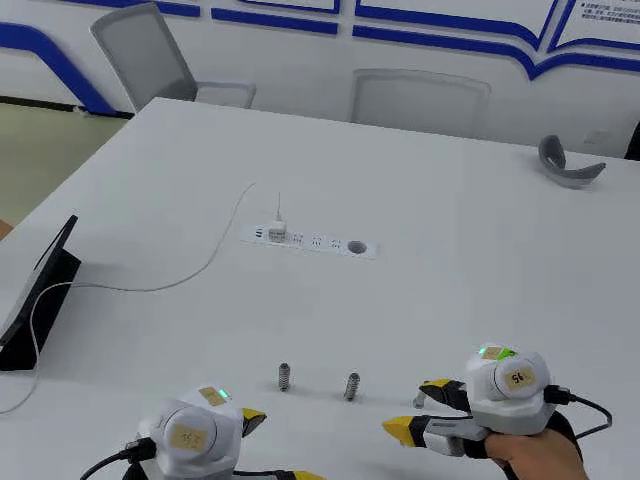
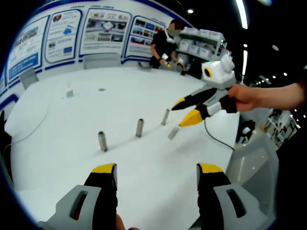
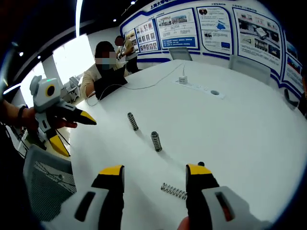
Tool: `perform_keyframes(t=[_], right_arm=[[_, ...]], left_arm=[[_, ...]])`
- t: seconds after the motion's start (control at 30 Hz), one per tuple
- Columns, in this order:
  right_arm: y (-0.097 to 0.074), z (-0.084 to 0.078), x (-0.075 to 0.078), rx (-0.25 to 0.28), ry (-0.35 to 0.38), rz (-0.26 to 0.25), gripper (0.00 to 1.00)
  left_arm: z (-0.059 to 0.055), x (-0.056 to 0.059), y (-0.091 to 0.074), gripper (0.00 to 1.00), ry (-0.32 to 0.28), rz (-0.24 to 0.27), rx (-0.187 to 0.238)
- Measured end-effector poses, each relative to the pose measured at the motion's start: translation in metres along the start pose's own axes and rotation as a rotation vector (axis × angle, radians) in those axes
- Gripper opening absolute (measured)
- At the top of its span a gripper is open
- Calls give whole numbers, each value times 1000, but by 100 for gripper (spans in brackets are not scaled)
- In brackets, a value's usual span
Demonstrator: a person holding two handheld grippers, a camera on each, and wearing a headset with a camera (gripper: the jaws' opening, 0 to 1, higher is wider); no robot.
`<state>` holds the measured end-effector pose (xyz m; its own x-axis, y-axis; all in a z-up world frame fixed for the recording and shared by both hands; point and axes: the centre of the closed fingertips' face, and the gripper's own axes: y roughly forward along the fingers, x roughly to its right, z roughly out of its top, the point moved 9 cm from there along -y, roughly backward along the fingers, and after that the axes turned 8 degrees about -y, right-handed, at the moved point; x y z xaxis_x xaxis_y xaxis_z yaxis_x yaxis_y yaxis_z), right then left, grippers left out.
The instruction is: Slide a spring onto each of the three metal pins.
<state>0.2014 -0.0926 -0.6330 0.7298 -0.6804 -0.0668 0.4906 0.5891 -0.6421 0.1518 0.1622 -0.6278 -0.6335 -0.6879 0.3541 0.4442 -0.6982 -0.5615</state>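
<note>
Left gripper [image 2: 156, 168], right gripper [image 3: 154, 169] wide open, empty; three pins [image 2: 139, 128], two with springs [image 3: 156, 141], one spring [image 3: 173, 190] loose.

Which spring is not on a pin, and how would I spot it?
Look at the big white table, at the near edge where the right gripper hangs open. Just ahead of its jaws lies a loose spring, flat on its side, while the other two springs stand upright.
</note>
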Motion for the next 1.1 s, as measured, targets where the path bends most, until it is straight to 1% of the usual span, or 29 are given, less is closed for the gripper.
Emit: perform_keyframes(t=[0.07, 0.1, 0.17, 0.27, 0.33, 0.4, 0.5, 0.67, 0.77, 1.1], right_arm=[[-4, -6, 0, 22, 37, -16, 53], [-6, -8, 0, 24, 43, -22, 53], [-8, -13, 0, 22, 55, -27, 53], [-14, -21, 1, 20, 75, -57, 53], [-17, -25, 1, 22, 81, -69, 54], [-22, -30, 2, 28, 103, -79, 55], [-27, -36, 3, 39, 125, -86, 57], [-37, -43, 3, 44, 138, -91, 61], [-41, -46, 2, 51, 154, -81, 65], [-55, -56, 2, 66, 162, -91, 69]], left_arm=[[0, 1, 1, 69, 0, -1, -2], [0, 2, 2, 69, 1, -1, -3], [0, 3, 2, 69, 2, -3, -5], [2, 4, 4, 69, 6, -5, -5], [2, 4, 5, 69, 6, -4, -6], [3, 4, 7, 69, 2, -6, -4], [5, 7, 10, 69, 3, -9, -4], [6, 11, 16, 69, 8, -18, -8], [7, 14, 19, 69, 10, -23, -8], [13, 20, 31, 69, 19, -33, -12]])
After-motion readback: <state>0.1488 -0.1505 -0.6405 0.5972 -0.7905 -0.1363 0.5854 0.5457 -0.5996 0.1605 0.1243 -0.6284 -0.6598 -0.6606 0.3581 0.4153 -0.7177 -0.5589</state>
